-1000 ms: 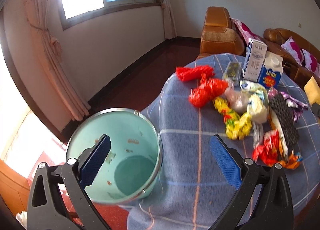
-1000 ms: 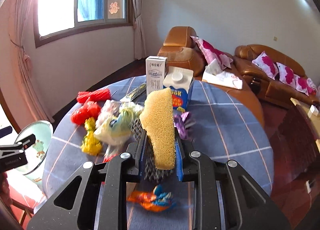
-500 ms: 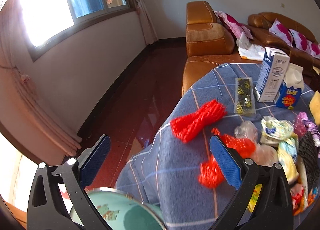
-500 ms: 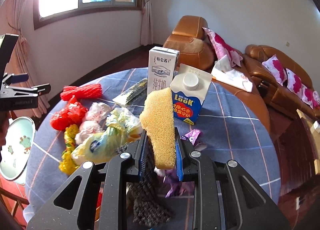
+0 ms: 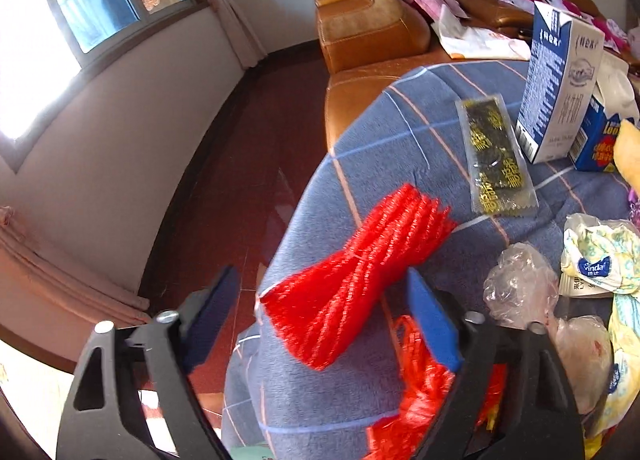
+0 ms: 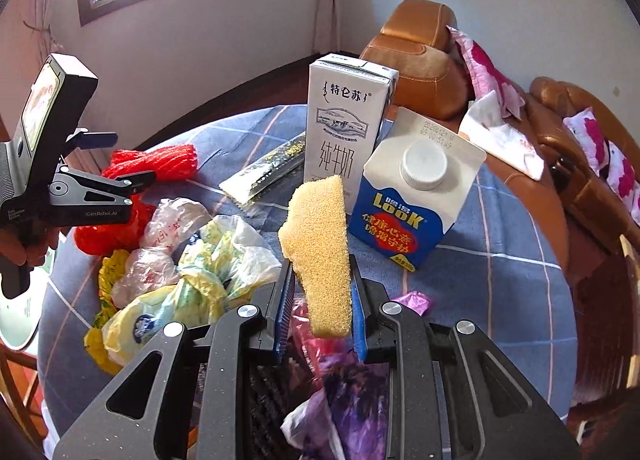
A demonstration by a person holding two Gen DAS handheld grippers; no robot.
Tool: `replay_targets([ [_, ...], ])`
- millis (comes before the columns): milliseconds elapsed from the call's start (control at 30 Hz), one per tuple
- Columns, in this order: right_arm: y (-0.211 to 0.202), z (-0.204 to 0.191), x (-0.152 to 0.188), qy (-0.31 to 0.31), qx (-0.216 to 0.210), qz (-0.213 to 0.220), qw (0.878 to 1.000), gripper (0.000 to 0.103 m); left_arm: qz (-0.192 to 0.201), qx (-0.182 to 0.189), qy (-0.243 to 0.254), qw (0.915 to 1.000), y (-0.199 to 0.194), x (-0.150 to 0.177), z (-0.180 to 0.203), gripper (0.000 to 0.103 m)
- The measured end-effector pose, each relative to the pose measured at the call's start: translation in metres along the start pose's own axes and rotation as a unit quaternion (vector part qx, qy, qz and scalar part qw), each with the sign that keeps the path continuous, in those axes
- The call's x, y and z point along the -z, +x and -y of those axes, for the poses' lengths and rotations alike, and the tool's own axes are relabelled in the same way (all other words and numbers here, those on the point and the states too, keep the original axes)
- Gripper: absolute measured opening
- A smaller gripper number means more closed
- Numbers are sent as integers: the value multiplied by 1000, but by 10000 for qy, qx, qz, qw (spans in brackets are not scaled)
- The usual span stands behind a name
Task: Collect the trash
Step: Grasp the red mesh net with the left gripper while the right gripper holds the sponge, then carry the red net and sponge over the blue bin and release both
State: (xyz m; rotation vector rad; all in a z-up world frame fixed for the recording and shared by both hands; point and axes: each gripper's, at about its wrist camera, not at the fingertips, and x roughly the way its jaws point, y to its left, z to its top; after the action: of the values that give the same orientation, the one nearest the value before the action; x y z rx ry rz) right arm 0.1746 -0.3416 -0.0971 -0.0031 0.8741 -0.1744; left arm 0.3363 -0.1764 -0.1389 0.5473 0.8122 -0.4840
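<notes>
Left claw (image 5: 320, 304) closing, red net (image 5: 360, 260) between its pads at lower centre, untouched, right claw (image 6: 320, 308) gripping yellow sponge (image 6: 320, 252), trash pile (image 6: 180, 260) left on surface (image 6: 500, 280).

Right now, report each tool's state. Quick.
Left tool: jaws closing around the red mesh bundle, pads not yet pressing it.
Right tool: shut on the yellow sponge.
</notes>
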Motion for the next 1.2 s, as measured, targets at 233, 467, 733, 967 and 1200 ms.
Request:
replay_targets([
  [233, -5, 2, 5, 22, -3, 51, 10000, 25, -44, 232, 67, 9997, 3, -1, 12, 24],
  [467, -19, 12, 13, 164, 50, 102, 9998, 25, 143, 134, 134, 9997, -29, -7, 19, 22],
  [733, -51, 11, 17, 152, 229, 341, 9990, 25, 234, 19, 213, 9995, -81, 0, 25, 23],
  [967, -76, -4, 26, 97, 194, 434, 9988, 25, 262, -20, 237, 9994, -122, 31, 29, 23],
  [1200, -97, -36, 47, -6, -150, 475, 9988, 25, 180, -59, 22, 9998, -153, 78, 18, 23],
])
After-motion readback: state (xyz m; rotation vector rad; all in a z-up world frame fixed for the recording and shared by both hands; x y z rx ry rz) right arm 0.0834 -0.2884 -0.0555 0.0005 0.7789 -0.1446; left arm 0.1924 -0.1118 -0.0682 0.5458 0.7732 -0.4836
